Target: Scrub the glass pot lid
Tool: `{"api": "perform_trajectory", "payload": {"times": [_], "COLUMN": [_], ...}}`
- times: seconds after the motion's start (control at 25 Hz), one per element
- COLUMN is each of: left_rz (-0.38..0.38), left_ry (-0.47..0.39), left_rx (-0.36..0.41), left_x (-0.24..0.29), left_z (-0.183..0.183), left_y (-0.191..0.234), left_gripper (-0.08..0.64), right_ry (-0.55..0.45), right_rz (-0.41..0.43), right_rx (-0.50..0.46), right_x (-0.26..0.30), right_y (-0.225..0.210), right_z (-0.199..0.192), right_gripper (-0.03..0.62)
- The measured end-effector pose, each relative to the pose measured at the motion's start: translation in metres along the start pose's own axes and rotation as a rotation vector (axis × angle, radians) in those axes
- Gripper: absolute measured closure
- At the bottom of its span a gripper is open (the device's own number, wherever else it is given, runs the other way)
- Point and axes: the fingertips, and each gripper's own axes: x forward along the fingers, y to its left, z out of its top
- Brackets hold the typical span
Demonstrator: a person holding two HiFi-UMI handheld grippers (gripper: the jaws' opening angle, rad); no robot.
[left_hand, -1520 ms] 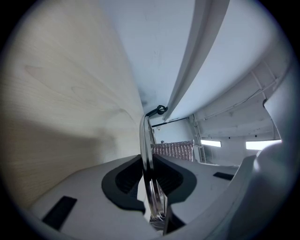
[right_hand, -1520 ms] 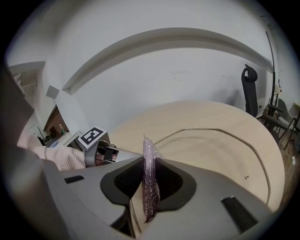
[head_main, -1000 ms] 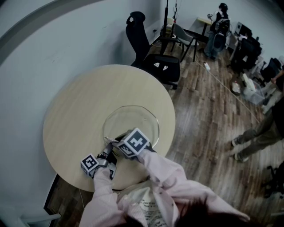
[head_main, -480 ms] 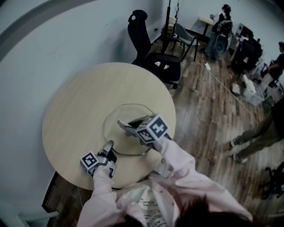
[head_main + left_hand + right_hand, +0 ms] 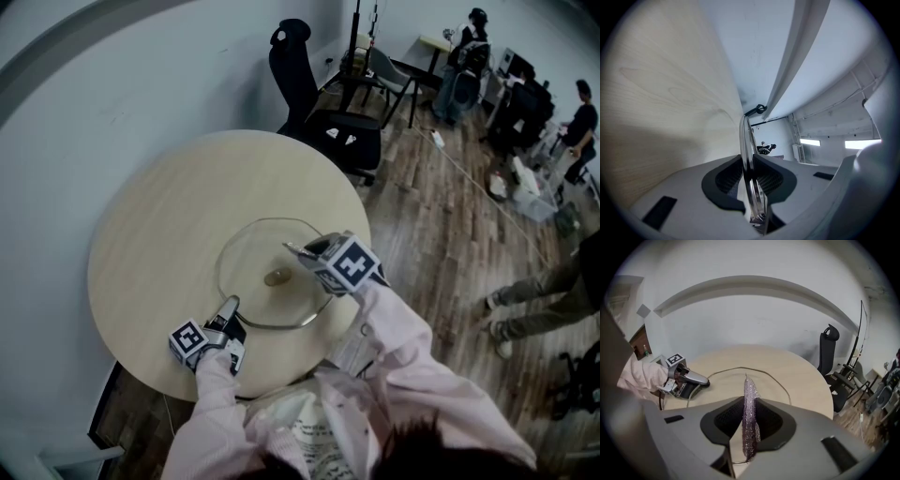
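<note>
The glass lid [image 5: 261,246] lies flat on the round table [image 5: 159,216], toward its near right part. The left gripper [image 5: 749,165] is clenched on the lid's near left rim. The right gripper [image 5: 750,420] grasps a thin purple scrub pad [image 5: 749,394] edge-on over the lid's right side. Whether the pad touches the glass cannot be told.

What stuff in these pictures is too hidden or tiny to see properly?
- Scrubber: right gripper view shows only its thin edge.
- Whether it touches the glass lid: in the head view the right gripper covers that spot.
- Table near edge: head view, the person's sleeves hide it.
- People far right: head view, too small.
</note>
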Motion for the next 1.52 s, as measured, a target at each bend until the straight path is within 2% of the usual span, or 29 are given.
{"api": "perform_trajectory", "payload": {"times": [0.12,0.4,0.68,1.52], "left_rz": [0.001,-0.001,0.0,-0.001], "left_ry": [0.004,-0.005,0.0,0.024], "left_rx": [0.0,-0.002,-0.003,0.016], "left_x": [0.0,0.0,0.0,-0.001], "left_z": [0.0,0.0,-0.001,-0.004], "left_y": [0.001,0.001,-0.001,-0.003], "left_gripper": [0.492,0.494,0.494,0.505], "right_ry": [0.032,0.082,0.122,0.144], "right_rz": [-0.028,0.011,0.048,0.108], "right_rx": [-0.054,-0.077,-0.061,-0.034], "right_x": [-0.003,-0.002,0.0,0.003], "right_y": [-0.002,0.022,0.035,0.067], "right_z": [-0.002,-0.002,-0.011,-0.028], "right_gripper": [0.503,0.503,0.503,0.505]}}
